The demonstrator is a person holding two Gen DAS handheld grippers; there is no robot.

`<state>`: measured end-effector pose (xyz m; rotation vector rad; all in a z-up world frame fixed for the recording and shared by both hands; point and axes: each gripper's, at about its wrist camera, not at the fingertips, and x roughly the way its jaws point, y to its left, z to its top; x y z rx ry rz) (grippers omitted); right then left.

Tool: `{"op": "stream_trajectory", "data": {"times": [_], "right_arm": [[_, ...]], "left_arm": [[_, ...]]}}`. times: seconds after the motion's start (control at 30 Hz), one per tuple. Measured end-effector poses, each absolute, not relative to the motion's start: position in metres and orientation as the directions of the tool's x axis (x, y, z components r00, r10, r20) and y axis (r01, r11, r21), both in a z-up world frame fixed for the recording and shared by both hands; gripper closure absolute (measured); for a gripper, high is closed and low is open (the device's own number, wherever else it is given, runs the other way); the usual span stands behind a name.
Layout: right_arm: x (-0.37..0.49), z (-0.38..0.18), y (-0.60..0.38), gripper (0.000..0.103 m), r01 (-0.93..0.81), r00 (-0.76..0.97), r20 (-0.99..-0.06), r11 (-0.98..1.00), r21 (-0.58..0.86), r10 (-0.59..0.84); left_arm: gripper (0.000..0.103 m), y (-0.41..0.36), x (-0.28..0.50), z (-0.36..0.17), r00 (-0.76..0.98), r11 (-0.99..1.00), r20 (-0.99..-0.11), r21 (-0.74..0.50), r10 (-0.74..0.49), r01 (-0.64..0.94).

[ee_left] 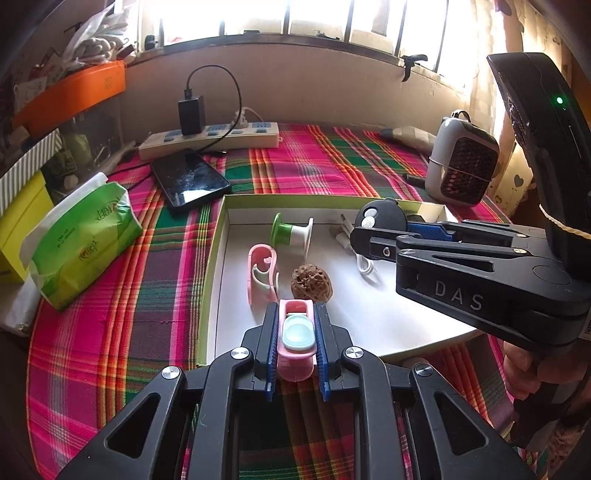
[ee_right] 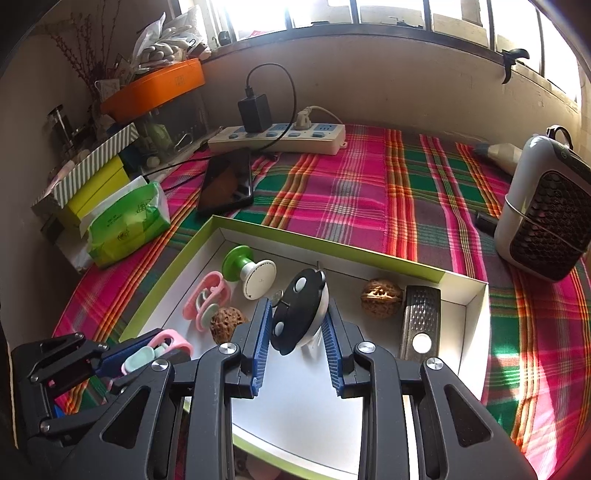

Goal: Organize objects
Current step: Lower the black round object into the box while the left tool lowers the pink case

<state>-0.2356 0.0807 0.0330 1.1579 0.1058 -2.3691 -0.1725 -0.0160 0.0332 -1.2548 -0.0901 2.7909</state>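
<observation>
Covering the counter, a pink-green plaid cloth (ee_right: 369, 192) carries a white green-rimmed cardboard tray (ee_right: 332, 247) beneath a barred window (ee_right: 388, 14); the left gripper (ee_left: 295, 332) clamps a pink-and-mint plastic clip (ee_left: 295, 332), the right gripper (ee_right: 295, 317) a black-and-white round gadget (ee_right: 301, 306).

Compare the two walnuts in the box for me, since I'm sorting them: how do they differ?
The darker walnut lies near the pink clip at the box's left side; the lighter walnut lies beside the dark grater-like tool at the right. The darker walnut's shell looks rougher and more pitted; the lighter walnut's shows broader grooves. Both rest loose on the white box floor, ungripped.
</observation>
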Motion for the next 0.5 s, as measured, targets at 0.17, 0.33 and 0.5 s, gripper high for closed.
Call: {"op": "stream_trajectory", "data": {"times": [0.17, 0.33, 0.5], "right_arm": [[-0.242, 0.028, 0.075, 0.074, 0.483, -0.488, -0.771, -0.862, 0.15, -0.408], [-0.25, 0.022, 0.072, 0.074, 0.484, -0.458, -0.788, -0.859, 0.167, -0.412], [-0.256, 0.016, 0.069, 0.074, 0.487, -0.439, -0.799, -0.856, 0.174, -0.412]], "left_arm": [[0.087, -0.016, -0.177, 0.031, -0.656, -0.996, -0.749, -0.08, 0.092, -0.048], [0.087, -0.015, -0.181, 0.028, -0.651, -0.996, -0.753, -0.076, 0.093, -0.054], [0.087, -0.017, -0.187, 0.025, -0.644, -0.996, -0.76, -0.08, 0.092, -0.048]]}}
